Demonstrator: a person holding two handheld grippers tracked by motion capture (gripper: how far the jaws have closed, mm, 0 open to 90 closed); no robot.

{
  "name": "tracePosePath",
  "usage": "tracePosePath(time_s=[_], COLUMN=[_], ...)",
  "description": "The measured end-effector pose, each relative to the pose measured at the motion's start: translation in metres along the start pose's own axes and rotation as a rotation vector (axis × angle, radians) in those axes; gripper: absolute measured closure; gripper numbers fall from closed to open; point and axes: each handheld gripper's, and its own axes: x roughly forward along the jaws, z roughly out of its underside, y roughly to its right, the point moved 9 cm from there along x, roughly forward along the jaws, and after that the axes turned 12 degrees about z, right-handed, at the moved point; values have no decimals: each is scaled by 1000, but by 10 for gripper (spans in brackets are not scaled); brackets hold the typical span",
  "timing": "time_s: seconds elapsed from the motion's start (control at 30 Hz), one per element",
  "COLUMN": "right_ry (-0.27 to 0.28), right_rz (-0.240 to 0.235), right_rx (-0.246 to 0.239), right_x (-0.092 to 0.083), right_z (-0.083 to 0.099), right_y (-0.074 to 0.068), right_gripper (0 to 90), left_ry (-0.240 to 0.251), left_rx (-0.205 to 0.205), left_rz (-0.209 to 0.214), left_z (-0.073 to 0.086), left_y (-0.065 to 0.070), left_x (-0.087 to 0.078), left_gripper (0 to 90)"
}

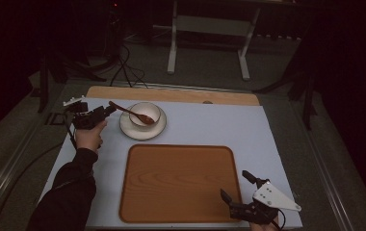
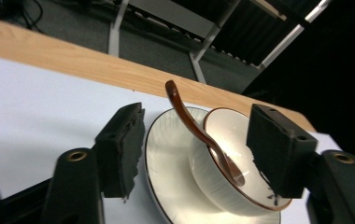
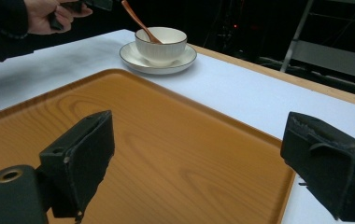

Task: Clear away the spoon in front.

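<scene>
- We can read no brand, label or writing on anything here.
- Our left gripper (image 1: pixel 108 110), held in the left hand (image 1: pixel 90 136), reaches level toward the brown spoon (image 1: pixel 133 113); its jaws stand apart on either side of the handle, not yet pressing it.
- The spoon leans in a white bowl (image 1: pixel 145 114) on a white saucer (image 1: pixel 137 131), handle tip pointing up and left toward our left gripper.
- Our right gripper (image 1: pixel 236 186) hovers over the near right corner of the wooden tray (image 1: pixel 176 183), jaws wide open, holding nothing.
- The bare tray lies just in front of the saucer; white table (image 1: pixel 219 125) stretches open to the right.
</scene>
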Motion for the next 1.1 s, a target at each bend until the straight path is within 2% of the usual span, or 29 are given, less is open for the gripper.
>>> tracePosePath(time_s=[0.07, 0.1, 0.13, 0.27, 0.33, 0.4, 0.43, 0.5, 0.6, 0.63, 0.7, 0.8, 0.93, 0.97, 1.1], right_ry=[0, 1, 1, -2, -3, -5, -6, -9, -13, -14, -15, -15, -16, -18, -21], right_rz=[-1, -2, -2, -1, -1, -1, -5, -7, -9, -10, -11, -10, -11, -11, -13], right_rx=[0, 1, 1, 6, 7, 11, 13, 13, 16, 19, 19, 20, 22, 21, 22], right_x=[0, 0, 0, 1, 1, 1, 2, 2, 3, 4, 4, 4, 4, 4, 5], right_z=[0, 0, 0, 1, 1, 2, 2, 3, 3, 4, 4, 4, 4, 4, 5], right_y=[0, 0, 0, 1, 1, 1, 1, 1, 1, 1, 1, 1, 1, 1, 1], right_gripper=[98, 98, 98, 98, 98, 99, 99, 98, 99, 98, 98, 98, 99, 99, 99], left_ry=[17, 22, 22, 42, 43, 49, 61, 80, 75, 86, 88, 103, 94, 99, 110], left_rx=[-38, -52, -52, -105, -115, -130, -151, -178, -177, -192, -198, -241, -252, -268, -291], left_rz=[14, 7, 7, 9, 14, -1, 0, 17, 30, 51, 57, 89, 97, 108, 124], left_z=[1, 2, 2, 5, 6, 7, 7, 8, 9, 9, 9, 9, 13, 14, 16], left_y=[-2, -3, -3, -9, -10, -17, -19, -20, -19, -18, -17, -16, -16, -16, -13], left_x=[4, 6, 6, 16, 18, 22, 23, 25, 27, 29, 30, 35, 41, 43, 47], left_gripper=[383, 383, 384, 431, 449, 479, 502, 526, 547, 569, 595, 628, 665, 692, 778])
